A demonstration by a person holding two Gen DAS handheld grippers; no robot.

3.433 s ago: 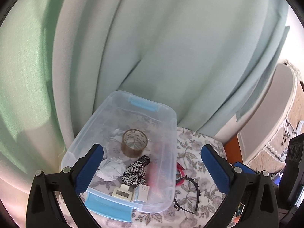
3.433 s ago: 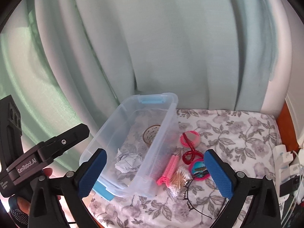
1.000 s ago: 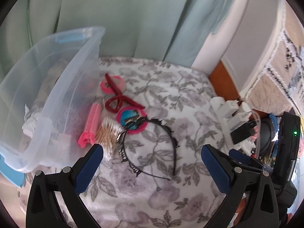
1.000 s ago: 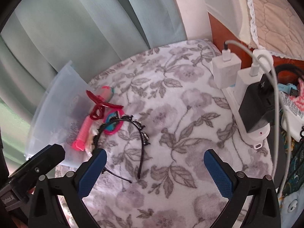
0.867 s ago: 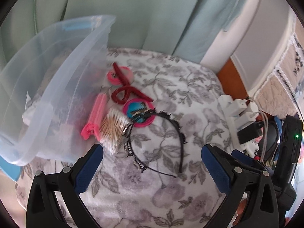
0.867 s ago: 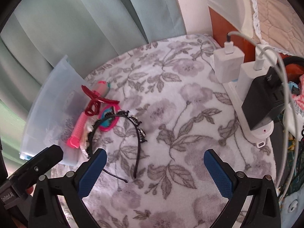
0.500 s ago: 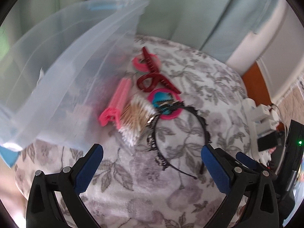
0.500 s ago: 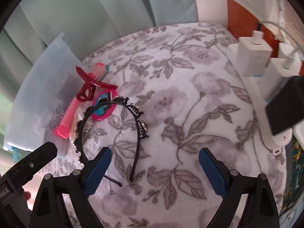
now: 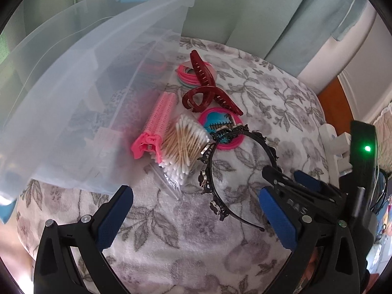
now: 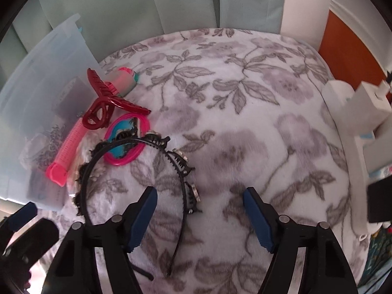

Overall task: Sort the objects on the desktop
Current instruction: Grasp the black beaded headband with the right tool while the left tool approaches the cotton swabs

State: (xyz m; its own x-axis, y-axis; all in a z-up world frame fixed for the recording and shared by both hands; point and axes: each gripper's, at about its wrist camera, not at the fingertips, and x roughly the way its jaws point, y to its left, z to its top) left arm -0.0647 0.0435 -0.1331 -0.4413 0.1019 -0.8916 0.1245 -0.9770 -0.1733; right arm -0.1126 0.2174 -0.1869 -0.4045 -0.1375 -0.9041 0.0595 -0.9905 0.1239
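A black headband (image 9: 220, 181) (image 10: 137, 161) lies on the floral cloth beside a bag of cotton swabs (image 9: 182, 147), a pink hair roller (image 9: 156, 125) (image 10: 67, 147), a dark red claw clip (image 9: 208, 90) (image 10: 107, 103), a pink round mirror (image 9: 220, 127) (image 10: 127, 142) and pink hair ties (image 9: 188, 73). The clear plastic bin (image 9: 73, 78) (image 10: 36, 85) stands at the left. My left gripper (image 9: 196, 215) is open above the cloth in front of the swabs. My right gripper (image 10: 199, 215) is open, low over the headband's right side, which lies between the jaws. The right gripper also shows in the left wrist view (image 9: 294, 183).
A white power strip with chargers (image 10: 362, 112) (image 9: 338, 147) lies along the table's right edge. Pale green curtains (image 10: 171, 2) hang behind the table. The bin holds several items seen dimly through its wall.
Both grippers have dropped lower and closer to the pile of hair items. The right gripper has narrowed its opening and moved over the headband.
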